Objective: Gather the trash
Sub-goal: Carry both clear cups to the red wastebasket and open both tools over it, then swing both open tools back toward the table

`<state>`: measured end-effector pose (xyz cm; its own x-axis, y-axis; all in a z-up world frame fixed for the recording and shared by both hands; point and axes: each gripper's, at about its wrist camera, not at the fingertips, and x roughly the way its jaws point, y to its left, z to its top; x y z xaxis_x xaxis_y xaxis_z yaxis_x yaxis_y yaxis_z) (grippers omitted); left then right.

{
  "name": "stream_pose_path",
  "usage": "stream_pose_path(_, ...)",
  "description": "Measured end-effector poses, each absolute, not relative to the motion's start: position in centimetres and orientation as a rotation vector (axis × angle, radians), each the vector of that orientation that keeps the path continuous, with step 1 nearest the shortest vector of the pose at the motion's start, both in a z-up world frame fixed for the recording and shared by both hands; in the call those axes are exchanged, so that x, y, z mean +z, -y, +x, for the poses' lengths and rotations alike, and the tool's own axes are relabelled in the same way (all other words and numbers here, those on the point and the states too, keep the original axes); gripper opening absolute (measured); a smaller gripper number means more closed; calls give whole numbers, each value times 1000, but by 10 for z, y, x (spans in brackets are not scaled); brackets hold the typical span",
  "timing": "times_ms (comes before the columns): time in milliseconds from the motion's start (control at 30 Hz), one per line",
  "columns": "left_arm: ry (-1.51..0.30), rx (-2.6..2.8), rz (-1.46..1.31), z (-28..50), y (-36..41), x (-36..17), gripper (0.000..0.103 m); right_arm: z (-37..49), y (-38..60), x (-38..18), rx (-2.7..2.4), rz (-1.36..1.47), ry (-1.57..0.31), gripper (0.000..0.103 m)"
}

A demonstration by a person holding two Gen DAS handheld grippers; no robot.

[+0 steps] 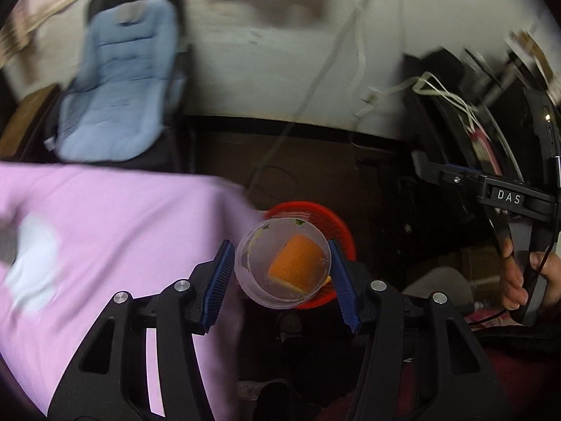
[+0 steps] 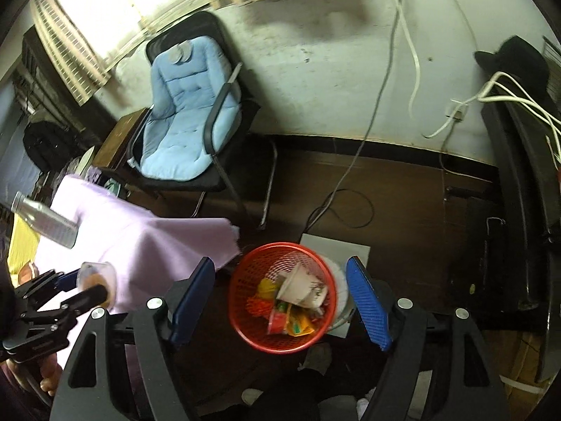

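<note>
**A Cup on Its Way to the Red Basket**

The left gripper (image 1: pixel 282 273) held a clear plastic cup (image 1: pixel 283 262) near the middle of its picture. Its two blue fingers (image 1: pixel 221 282) were clamped on the cup's sides, so the cup could not slip. Inside the cup sat something orange (image 1: pixel 298 267); I could not tell what it was. The cup was tipped so its open mouth faced the camera.

Right behind the cup, a bit to the right, was the red basket (image 1: pixel 333 226). It looked like the cup was being carried there because it was trash and the basket was the place for trash. The cup was not in the basket yet.

The right gripper (image 2: pixel 280 301) pointed down at the same red basket (image 2: pixel 242 280), low in the middle of its picture. Its fingers (image 2: pixel 368 303) stood wide apart with nothing between them. The basket already held a white paper cup (image 2: pixel 303 286), a red wrapper (image 2: pixel 278 321) and some yellow and orange bits (image 2: pixel 266 287).

The surface (image 2: pixel 157 242) had a pink cloth on it, at the lower left of both pictures. A silver bottle (image 2: pixel 45 224) showed at the left edge of the right gripper's picture, above the cloth. It may be trash to pick up next
</note>
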<state>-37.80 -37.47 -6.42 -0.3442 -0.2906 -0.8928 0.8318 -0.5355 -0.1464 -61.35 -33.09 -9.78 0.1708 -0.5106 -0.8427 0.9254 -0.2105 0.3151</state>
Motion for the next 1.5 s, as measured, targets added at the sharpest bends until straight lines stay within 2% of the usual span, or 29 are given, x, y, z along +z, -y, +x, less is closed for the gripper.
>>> stream_pose_path(100, -786, -1980, 1181, -404, 380, -71, 57, -628, 323, -105, -1432, 1153, -475, 76)
stream_pose_path(233, -754, -1985, 1215, -427, 384, -73, 71, -644, 317, -114, -1444, 1191, -443, 76)
stream_pose_path(533, -737, -1872, 1181, -418, 388, -62, 76, -642, 335, -126, -1356, 1197, -465, 76)
stream_pose_path(667, -709, -1765, 1132, -389, 376, -49, 79, -611, 356, -124, -1253, 1178, -493, 76)
stream_pose_path(900, -681, -1628, 1035, -325, 344, -24, 83, -539, 357, -82, -1168, 1024, -517, 77)
stream_pose_path(1500, -711, -1409, 817, -186, 220, 5, 89, -393, 278, -14, -1014, 787, -586, 83)
